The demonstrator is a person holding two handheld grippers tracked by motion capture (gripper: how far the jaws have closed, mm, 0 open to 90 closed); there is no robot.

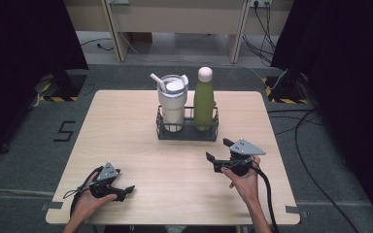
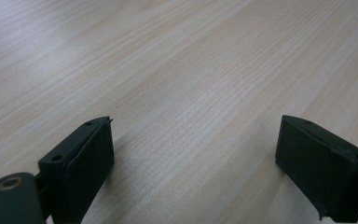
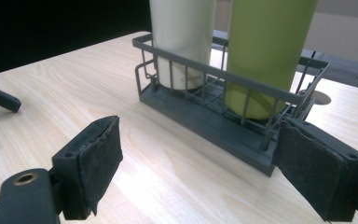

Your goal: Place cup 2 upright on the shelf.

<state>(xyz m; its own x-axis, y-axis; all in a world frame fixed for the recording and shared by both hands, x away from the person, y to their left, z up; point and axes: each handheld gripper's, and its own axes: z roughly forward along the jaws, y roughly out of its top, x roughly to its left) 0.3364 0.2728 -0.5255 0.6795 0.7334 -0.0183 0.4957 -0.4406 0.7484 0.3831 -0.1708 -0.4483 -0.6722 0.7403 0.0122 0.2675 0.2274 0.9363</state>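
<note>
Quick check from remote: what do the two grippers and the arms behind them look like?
Both the left gripper and the right gripper are black, each topped by a grey three-cornered plate with small holes. Each trails a black cable. The right gripper's fingers carry worn dark pads. The forearms are bare, no sleeves.

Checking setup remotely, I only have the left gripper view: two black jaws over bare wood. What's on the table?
Observer: A dark wire rack sits mid-table, holding a white tumbler and a green bottle.
Operator: Where's the right gripper?
Observer: The right gripper is held just in front of the rack's right end, jaws open, nothing between them.
Operator: Tumbler covered?
Observer: Yes, a white lid with a straw sticking out.
</note>
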